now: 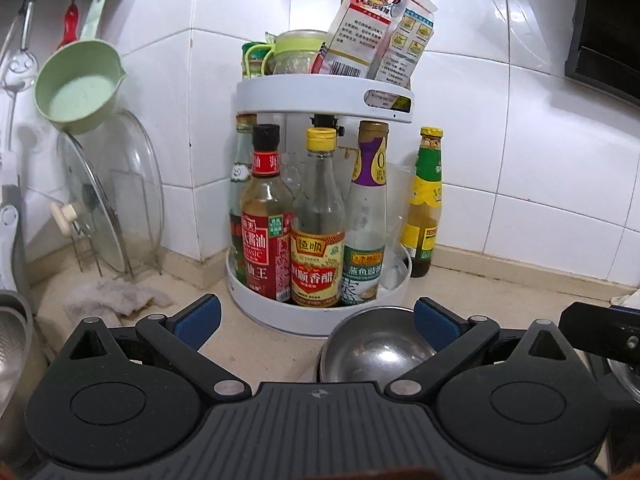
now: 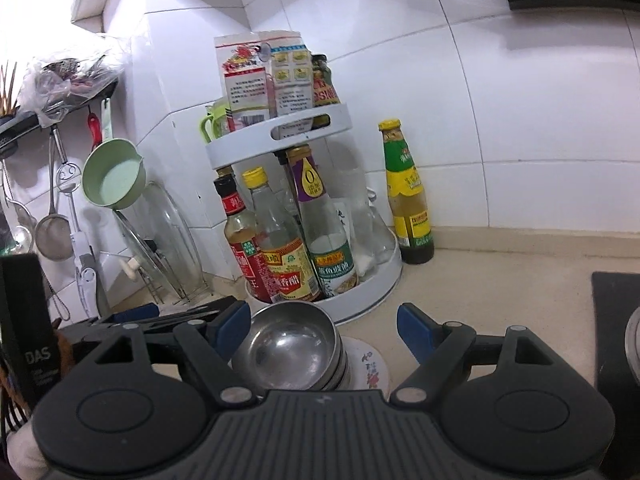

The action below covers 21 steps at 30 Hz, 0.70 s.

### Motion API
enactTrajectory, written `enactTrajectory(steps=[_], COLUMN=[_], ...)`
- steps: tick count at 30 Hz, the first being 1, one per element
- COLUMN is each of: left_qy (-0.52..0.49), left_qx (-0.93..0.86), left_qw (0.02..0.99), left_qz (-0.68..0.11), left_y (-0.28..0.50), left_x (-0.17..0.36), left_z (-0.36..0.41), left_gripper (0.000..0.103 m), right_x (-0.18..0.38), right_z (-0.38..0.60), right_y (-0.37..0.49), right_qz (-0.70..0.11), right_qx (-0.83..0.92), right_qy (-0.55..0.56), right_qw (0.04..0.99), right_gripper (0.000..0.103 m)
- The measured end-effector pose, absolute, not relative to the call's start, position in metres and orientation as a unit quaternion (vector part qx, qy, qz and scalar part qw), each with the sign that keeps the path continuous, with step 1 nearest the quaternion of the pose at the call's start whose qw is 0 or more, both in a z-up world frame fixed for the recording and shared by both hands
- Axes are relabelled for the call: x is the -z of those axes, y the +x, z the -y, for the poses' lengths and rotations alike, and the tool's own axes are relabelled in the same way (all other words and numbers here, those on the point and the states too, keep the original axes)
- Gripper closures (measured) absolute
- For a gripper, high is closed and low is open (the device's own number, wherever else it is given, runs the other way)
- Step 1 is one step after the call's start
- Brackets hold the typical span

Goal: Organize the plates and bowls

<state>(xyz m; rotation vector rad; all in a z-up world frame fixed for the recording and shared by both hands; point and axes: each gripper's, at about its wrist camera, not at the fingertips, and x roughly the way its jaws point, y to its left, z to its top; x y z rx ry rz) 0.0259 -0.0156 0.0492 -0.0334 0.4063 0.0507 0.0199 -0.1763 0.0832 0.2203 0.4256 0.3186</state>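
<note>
A stack of steel bowls [image 2: 292,354] stands on a white patterned plate [image 2: 370,368] on the beige counter, in front of the condiment rack. It also shows in the left wrist view [image 1: 376,346]. My right gripper [image 2: 324,330] is open, its jaws spread around the stack without touching it. My left gripper [image 1: 316,320] is open and empty, with the stack near its right finger [image 1: 434,326]. The left gripper's black body shows at the left of the right wrist view [image 2: 168,316].
A white two-tier turntable [image 1: 320,312] full of sauce bottles fills the corner. A green-yellow bottle [image 1: 426,204] stands beside it. Glass lids in a rack [image 1: 108,200], a green ladle-cup [image 1: 78,88] and a rag [image 1: 116,298] are at left. A black stove edge [image 2: 616,340] is at right.
</note>
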Motion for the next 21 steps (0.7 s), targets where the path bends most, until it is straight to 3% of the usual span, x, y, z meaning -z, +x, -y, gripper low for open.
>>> enactTrajectory(steps=[21], left_qy=[-0.026], left_qx=[-0.023], left_qw=[0.987], left_qz=[-0.158], left_y=[0.007], left_x=[-0.061], left_z=[0.021], left_gripper=[0.0], right_x=[-0.085], right_z=[0.165], right_y=[0.036], right_qz=[-0.171], right_qx=[-0.056], right_qy=[0.062], right_qw=[0.982], right_gripper=[0.024])
